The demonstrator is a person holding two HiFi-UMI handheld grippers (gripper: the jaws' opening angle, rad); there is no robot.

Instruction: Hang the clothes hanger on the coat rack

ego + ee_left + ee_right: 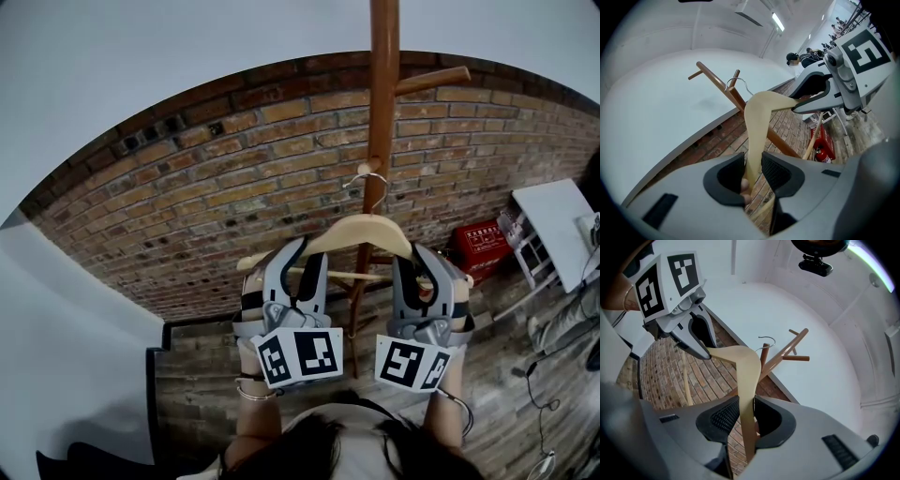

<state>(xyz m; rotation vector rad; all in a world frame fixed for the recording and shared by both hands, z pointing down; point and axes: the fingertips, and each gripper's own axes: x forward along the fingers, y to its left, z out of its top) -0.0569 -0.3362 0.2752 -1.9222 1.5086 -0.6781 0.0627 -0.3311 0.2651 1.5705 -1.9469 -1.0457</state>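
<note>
Pale wood fills both grips. The left gripper (752,171) pinches one shoulder of the clothes hanger (361,234) between its pads, and the right gripper (743,416) clamps the other shoulder the same way, so the hanger spans from one pair of jaws to the other. Just beyond the fingertips, midway between the two grippers, the hanger's metal hook (372,183) stands upright. It is close in front of the coat rack (382,112) pole, but as far as I can see it rests on nothing. Farther off and higher, a peg (431,81) juts out above and ahead of the right gripper.

I judge this to be the carry-to-rack step. The next move calls for lifting the hook above a peg and lowering it over the peg before either grip lets go.

Both grippers sit side by side and point roughly level toward the pole, with the person's wrists behind them.
</note>
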